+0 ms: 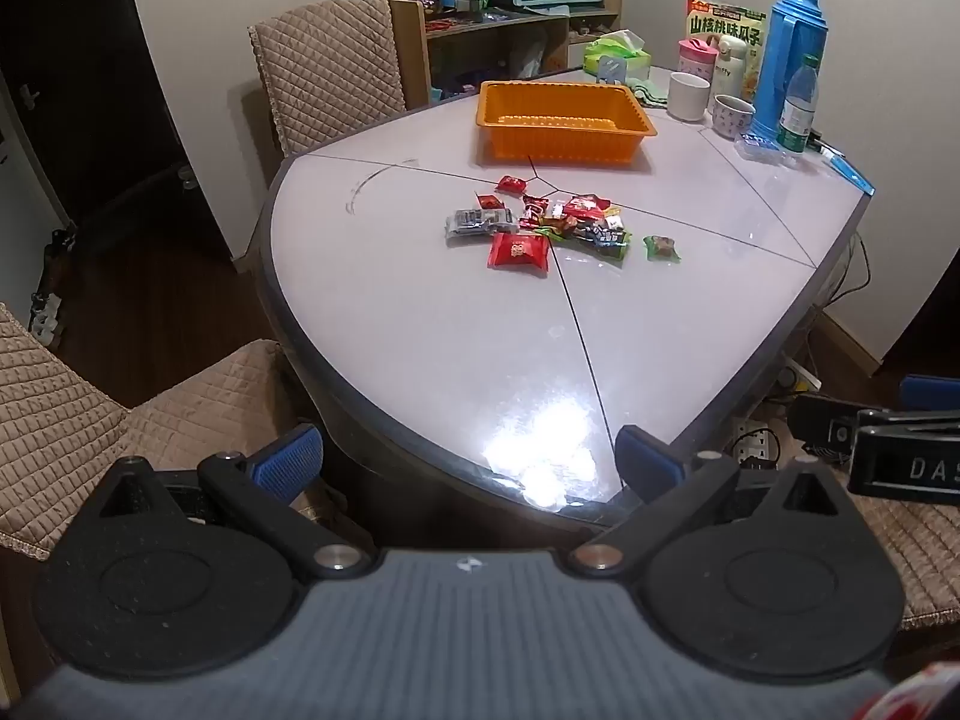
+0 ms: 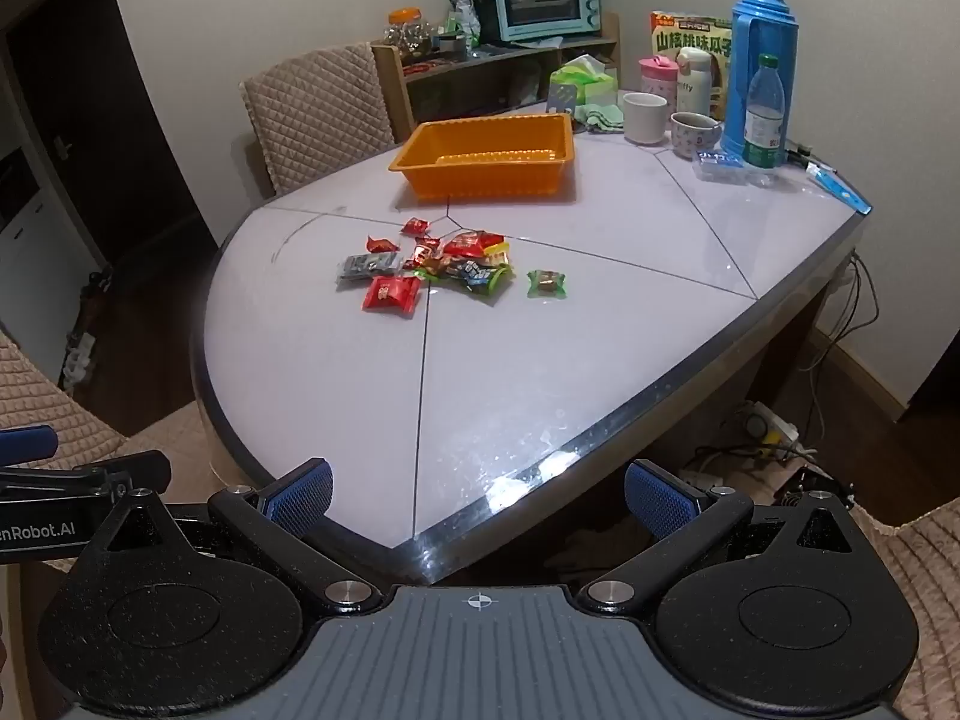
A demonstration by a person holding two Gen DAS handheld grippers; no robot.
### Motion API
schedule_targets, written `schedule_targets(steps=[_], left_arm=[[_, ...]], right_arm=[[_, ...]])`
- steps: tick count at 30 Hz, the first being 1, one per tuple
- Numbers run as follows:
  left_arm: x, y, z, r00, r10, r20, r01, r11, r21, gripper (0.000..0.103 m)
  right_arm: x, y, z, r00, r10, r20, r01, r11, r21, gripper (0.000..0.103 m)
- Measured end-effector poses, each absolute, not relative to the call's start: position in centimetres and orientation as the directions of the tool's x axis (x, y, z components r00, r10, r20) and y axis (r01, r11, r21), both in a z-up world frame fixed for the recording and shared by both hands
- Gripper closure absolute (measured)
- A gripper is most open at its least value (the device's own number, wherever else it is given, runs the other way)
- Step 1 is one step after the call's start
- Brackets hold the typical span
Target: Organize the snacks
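Snacks [image 1: 540, 228] beyond hand-held gripper [image 1: 474, 462]

Snacks heaped mid-table, tray behind them.

The pile of wrapped snacks [image 1: 540, 225] lies on the table [image 1: 420, 330]; one wrapped candy [image 1: 662, 248] sits apart to its right. The tray [image 1: 564, 120] stands behind the pile. Cups [image 1: 689, 96], a thermos [image 1: 789, 60] and a water bottle [image 1: 800, 105] crowd the far right corner. A chair [image 1: 330, 72] stands behind the table's left.

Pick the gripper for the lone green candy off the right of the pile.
Right, probably. Both the left gripper and right gripper are open, empty, short of the table edge. The green candy lies on the right gripper's side.
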State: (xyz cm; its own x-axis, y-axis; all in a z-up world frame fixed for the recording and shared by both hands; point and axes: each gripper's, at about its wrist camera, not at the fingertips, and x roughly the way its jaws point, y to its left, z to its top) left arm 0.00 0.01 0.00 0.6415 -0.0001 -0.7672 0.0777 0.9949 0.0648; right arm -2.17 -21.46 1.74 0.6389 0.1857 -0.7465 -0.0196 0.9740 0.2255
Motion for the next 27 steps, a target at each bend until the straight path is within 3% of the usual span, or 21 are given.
schedule_targets(steps=[27], left_arm=[[-0.30, -0.89, -0.35, 0.640, 0.002, -0.769, 0.077, 0.995, 0.067, 0.000]], right_arm=[[-1.98, -21.51, 1.72, 0.636, 0.190, -0.748, -0.021, 0.973, 0.230, 0.000]])
